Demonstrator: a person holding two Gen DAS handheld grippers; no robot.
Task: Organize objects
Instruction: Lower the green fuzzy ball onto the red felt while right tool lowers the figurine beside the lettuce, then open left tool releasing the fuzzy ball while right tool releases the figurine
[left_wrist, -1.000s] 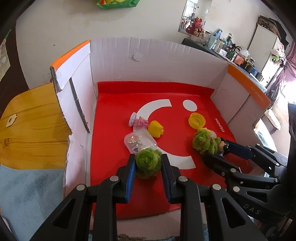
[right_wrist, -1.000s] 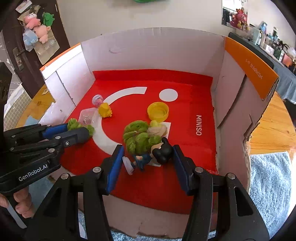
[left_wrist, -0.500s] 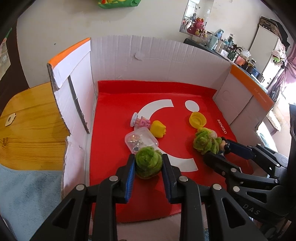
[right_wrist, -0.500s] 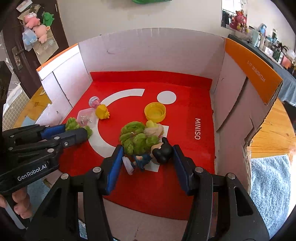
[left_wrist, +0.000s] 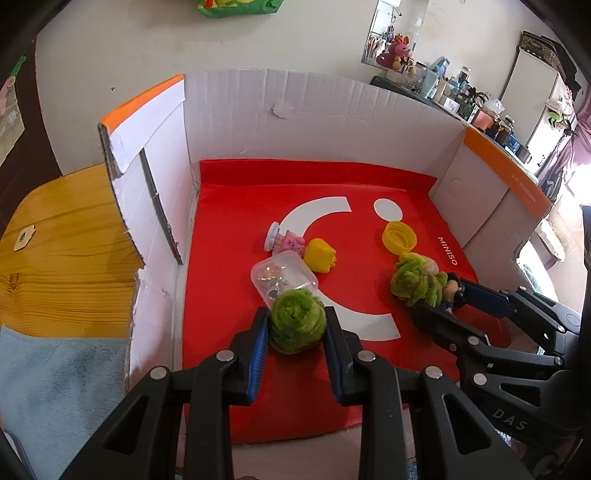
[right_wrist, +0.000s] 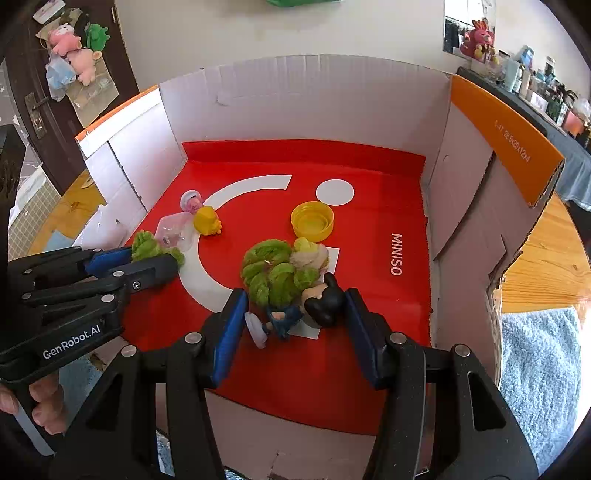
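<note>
My left gripper is shut on a fuzzy green ball, held over the red floor of the cardboard box; it also shows in the right wrist view. My right gripper is shut on a mouse figurine that has a green plush bundle against it. In the left wrist view the right gripper sits at the right with the same bundle.
On the red floor lie a clear plastic case, a yellow toy, a pink figurine and a yellow cap. Box walls rise on three sides. A wooden table and a blue towel flank the box.
Both grippers have drawn back slightly toward the box's near edge, still holding their objects. The loose items have not moved.
</note>
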